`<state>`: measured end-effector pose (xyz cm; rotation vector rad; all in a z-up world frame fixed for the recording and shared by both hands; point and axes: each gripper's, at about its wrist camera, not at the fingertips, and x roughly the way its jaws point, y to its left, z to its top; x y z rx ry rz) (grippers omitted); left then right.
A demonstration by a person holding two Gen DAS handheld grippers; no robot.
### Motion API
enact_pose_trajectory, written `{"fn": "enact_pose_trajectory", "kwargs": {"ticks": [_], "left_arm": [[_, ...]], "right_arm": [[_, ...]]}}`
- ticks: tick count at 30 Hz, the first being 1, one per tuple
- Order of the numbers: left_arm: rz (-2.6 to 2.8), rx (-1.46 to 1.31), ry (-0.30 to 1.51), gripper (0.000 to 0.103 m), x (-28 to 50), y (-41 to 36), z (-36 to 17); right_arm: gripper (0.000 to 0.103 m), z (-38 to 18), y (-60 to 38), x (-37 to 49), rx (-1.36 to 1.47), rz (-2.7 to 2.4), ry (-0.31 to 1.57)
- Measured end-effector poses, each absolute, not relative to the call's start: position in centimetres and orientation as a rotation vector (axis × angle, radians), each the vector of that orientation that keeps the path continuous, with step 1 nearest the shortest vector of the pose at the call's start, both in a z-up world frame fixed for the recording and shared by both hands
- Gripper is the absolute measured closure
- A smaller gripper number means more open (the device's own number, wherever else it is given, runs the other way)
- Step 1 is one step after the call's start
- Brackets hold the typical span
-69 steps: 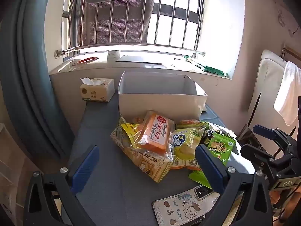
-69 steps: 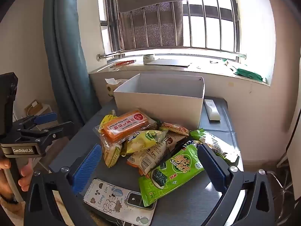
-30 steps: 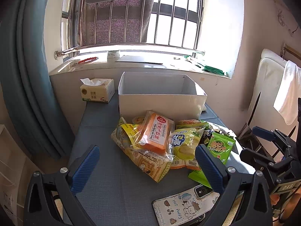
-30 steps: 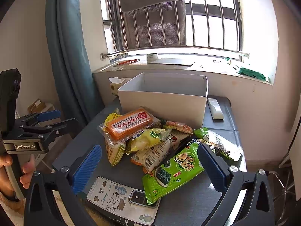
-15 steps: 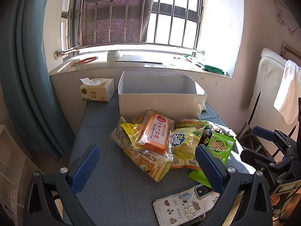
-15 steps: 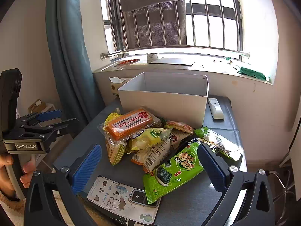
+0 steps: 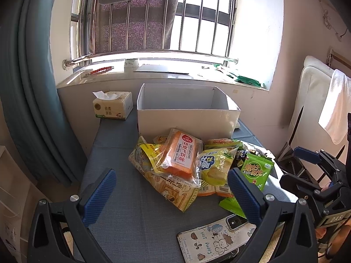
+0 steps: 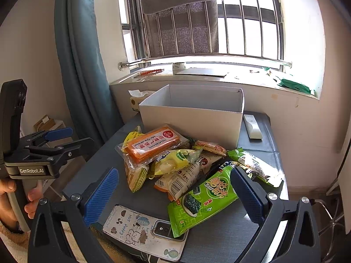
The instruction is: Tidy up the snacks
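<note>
Almost nothing has changed in the last two seconds: your left tongs (image 7: 171, 188) and your right tongs (image 8: 173, 194) hover at nearly the same place as before, in front of the tabletop (image 7: 114, 162), and only the views have drifted a little. Both tongs stand wide apart and hold nothing. The snacks lie as they lay earlier, in one loose heap on the tabletop, just in front of the white box (image 7: 186, 118), and I see none inside it as far as its inner walls show. On top of the heap is the orange packet (image 7: 182, 155) with a red and white label, leaning on a big yellow bag (image 7: 166, 186); beside it is a light green bag (image 7: 215, 166), and nearest to your right tongs lies the green seaweed packet (image 8: 204, 197). A phone (image 8: 142, 230) with a cartoon case lies at the near edge of the tabletop, partly under the seaweed packet, and a tissue pack (image 7: 113, 108) stands left of the box. For the task this means, in my judgement, that sorting has not started yet, and you are only lining up. The seaweed packet or the orange packet looks the easiest first pick, because each lies on top and free.
</note>
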<state>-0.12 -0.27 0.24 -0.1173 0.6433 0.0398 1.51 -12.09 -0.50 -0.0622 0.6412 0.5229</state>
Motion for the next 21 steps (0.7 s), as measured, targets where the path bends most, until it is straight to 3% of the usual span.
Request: {"fn": "enact_pose_trajectory", "kwargs": {"ticks": [21], "left_arm": [[0.045, -0.120, 0.647, 0.000, -0.14, -0.09, 0.20]], "right_arm": [[0.000, -0.52, -12.02, 1.41, -0.063, 0.526, 0.644]]}}
